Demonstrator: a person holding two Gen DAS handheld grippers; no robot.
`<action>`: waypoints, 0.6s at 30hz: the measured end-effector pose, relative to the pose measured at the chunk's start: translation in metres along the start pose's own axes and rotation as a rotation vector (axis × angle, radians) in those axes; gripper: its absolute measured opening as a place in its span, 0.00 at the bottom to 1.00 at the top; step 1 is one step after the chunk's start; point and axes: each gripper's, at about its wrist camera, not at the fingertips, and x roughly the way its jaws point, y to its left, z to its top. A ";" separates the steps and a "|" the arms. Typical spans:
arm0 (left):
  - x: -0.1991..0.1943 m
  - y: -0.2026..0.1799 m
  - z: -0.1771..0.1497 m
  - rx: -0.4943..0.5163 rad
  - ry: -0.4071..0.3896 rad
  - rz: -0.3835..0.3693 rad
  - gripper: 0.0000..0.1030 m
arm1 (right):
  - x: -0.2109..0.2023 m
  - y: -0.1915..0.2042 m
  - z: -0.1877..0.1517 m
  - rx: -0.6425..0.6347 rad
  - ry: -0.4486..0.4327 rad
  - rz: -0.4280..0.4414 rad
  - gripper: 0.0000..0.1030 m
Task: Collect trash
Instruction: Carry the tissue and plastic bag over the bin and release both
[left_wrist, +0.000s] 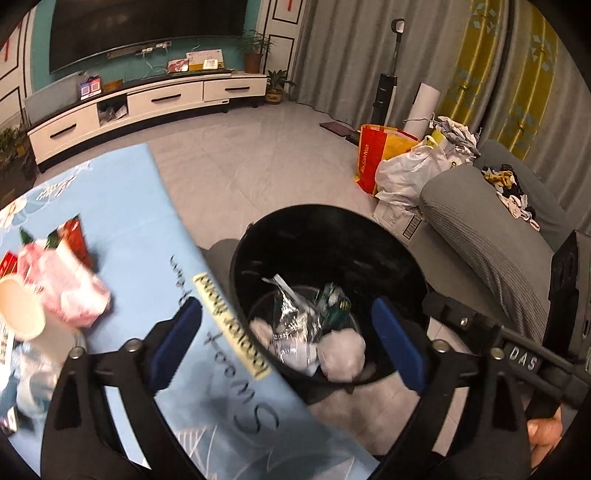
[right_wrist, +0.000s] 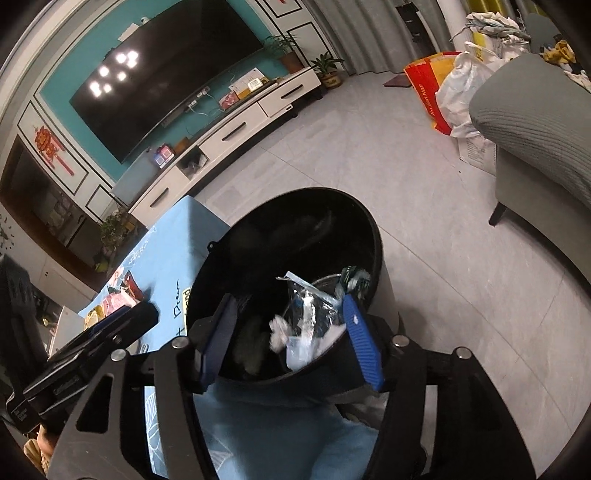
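Observation:
A black trash bin (left_wrist: 391, 258) stands on the floor beside the table covered in a light blue cloth (left_wrist: 147, 221). Inside lie crumpled white paper (left_wrist: 341, 354), a clear plastic wrapper (left_wrist: 291, 314) and a green wrapper (left_wrist: 332, 302). My left gripper (left_wrist: 288, 343) is open and empty above the bin's near rim. On the table to its left lie a pink packet (left_wrist: 70, 291), a red packet (left_wrist: 74, 236) and a paper cup (left_wrist: 22, 310). My right gripper (right_wrist: 291, 339) is open and empty over the bin (right_wrist: 258, 229), above the clear wrapper (right_wrist: 306, 314).
A grey sofa (left_wrist: 480, 229) stands right of the bin, with bags (left_wrist: 399, 166) and a red and yellow tote (left_wrist: 373, 155) beyond it. A white TV cabinet (left_wrist: 147, 103) runs along the far wall. Tiled floor (left_wrist: 258, 155) lies between.

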 end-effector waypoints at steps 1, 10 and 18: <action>-0.005 0.001 -0.004 -0.005 0.002 -0.001 0.97 | -0.002 0.000 -0.002 -0.002 0.004 -0.001 0.60; -0.069 0.029 -0.054 -0.114 0.006 -0.020 0.97 | -0.021 0.023 -0.025 -0.062 0.048 0.009 0.71; -0.126 0.101 -0.104 -0.319 0.005 0.106 0.97 | -0.031 0.087 -0.049 -0.199 0.082 0.100 0.78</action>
